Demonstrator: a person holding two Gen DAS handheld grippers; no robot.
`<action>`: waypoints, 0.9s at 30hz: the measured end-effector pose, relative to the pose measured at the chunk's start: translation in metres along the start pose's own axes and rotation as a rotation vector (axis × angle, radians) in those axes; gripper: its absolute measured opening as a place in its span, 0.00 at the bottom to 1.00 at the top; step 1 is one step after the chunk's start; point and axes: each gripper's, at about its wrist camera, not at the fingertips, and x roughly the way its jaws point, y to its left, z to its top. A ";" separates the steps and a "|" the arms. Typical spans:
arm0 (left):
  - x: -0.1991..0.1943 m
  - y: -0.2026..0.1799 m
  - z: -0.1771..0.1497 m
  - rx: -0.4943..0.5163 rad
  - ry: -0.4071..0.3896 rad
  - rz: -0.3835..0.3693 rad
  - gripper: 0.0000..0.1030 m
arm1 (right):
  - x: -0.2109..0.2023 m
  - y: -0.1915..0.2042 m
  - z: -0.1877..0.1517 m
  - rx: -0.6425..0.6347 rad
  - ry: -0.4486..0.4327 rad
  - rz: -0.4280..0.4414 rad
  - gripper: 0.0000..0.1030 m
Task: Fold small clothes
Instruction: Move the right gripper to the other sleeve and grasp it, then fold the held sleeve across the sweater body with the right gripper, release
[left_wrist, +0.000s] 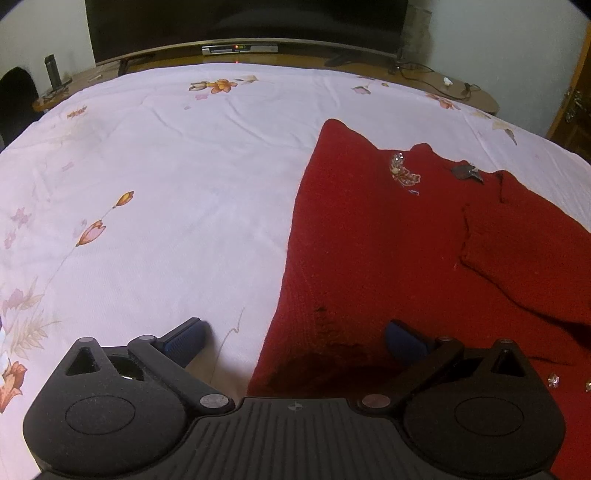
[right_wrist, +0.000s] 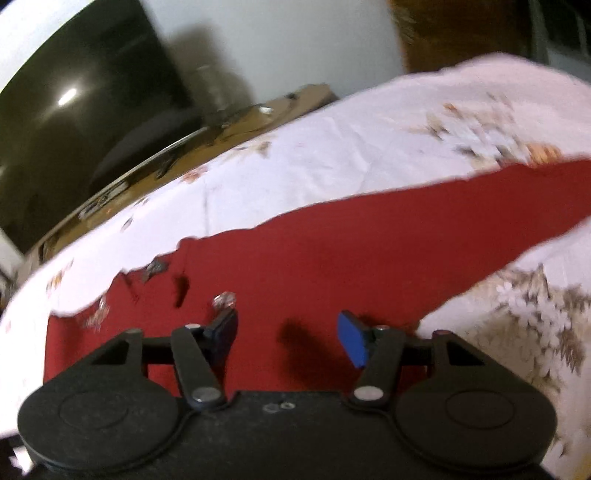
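Looking from left wrist: red sweater (left_wrist: 388, 240) lies flat on a floral bedsheet (left_wrist: 166, 184), a beaded flower (left_wrist: 404, 173) near its neckline.
Left gripper (left_wrist: 293, 334): jaws spread wide, straddling the sweater's left edge, holding nothing.
Right wrist view: blurred; a sleeve stretches away rightward over the sheet.
Right gripper (right_wrist: 288, 334): jaws spread, low over the sweater, empty.
Risk: closing here could pinch sheet along with knit, or snag beads (right_wrist: 223, 299), probably skewing the fold.

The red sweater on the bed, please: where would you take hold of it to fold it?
Probably the red sweater by its straight left edge, from the bare sheet side; the open left hand-held gripper already straddles that flat-lying edge.
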 end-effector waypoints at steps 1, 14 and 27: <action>0.000 0.000 0.000 0.000 0.000 -0.001 1.00 | -0.001 0.009 -0.004 -0.059 -0.004 0.012 0.72; -0.003 0.008 0.003 -0.043 0.004 -0.019 1.00 | 0.033 0.136 -0.040 -0.572 0.018 0.146 0.56; -0.001 0.009 0.006 -0.071 -0.006 0.000 1.00 | 0.065 0.164 -0.051 -0.664 0.025 0.144 0.10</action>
